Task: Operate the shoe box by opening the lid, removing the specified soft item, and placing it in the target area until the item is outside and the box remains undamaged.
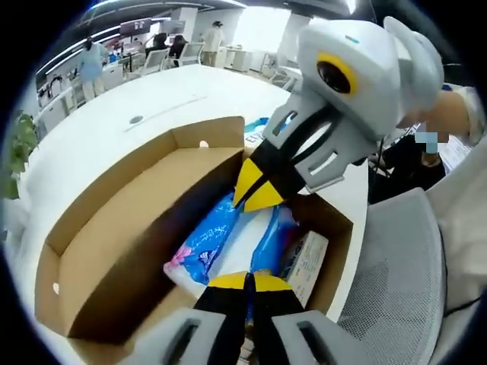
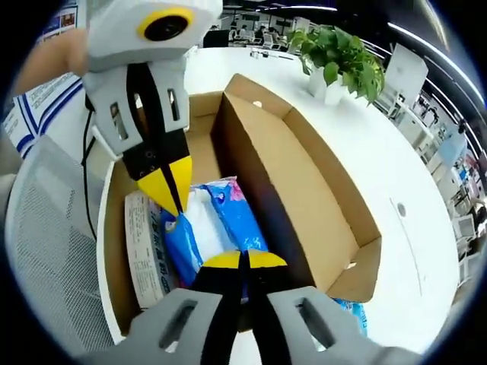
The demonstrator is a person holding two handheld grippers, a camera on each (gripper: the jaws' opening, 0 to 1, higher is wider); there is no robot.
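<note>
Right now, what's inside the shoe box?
Inside the shoe box lies a blue and white soft pack and a small printed carton beside it. Both grippers' tips cover parts of the pack; anything beneath is hidden.

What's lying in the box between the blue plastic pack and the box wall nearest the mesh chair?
A small white printed carton lies there, between the blue plastic pack and the cardboard wall. The right gripper view shows it most plainly.

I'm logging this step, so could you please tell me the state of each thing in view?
Shoe box: open, lid flipped back, standing upright.
Blue soft pack: inside the box, lying flat.
Small white carton: inside the box, beside the pack.
Left gripper: shut, tips at the pack.
Right gripper: shut, tips at the pack.
</note>
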